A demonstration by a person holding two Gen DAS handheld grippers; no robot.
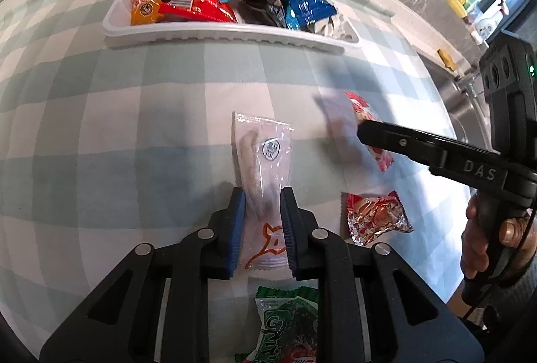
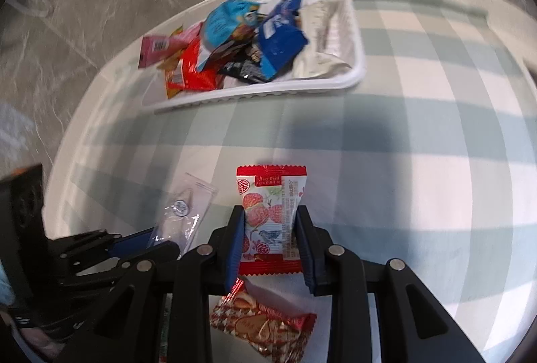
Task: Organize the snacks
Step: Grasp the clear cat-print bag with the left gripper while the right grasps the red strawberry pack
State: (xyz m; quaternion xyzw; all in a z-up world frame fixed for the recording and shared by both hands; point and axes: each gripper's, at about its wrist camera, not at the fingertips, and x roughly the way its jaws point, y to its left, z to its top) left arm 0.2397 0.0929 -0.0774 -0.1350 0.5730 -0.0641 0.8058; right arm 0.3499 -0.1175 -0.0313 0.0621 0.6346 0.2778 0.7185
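My left gripper (image 1: 262, 195) is shut on a clear snack packet (image 1: 263, 161) with an orange fox print, held above the checked tablecloth. My right gripper (image 2: 270, 212) is shut on a red-and-white strawberry snack packet (image 2: 272, 212). In the left wrist view the right gripper (image 1: 360, 128) reaches in from the right, over that packet (image 1: 360, 109). The clear packet also shows at the left of the right wrist view (image 2: 183, 215). A white tray (image 1: 214, 35) at the far edge of the table holds several snack packets; it also shows in the right wrist view (image 2: 268, 92).
A red foil snack (image 1: 376, 217) lies on the cloth at the right, also below my right gripper (image 2: 268, 326). A green packet (image 1: 288, 326) lies under my left gripper. A sink (image 1: 466, 114) borders the table on the right. Stone floor lies beyond the table edge.
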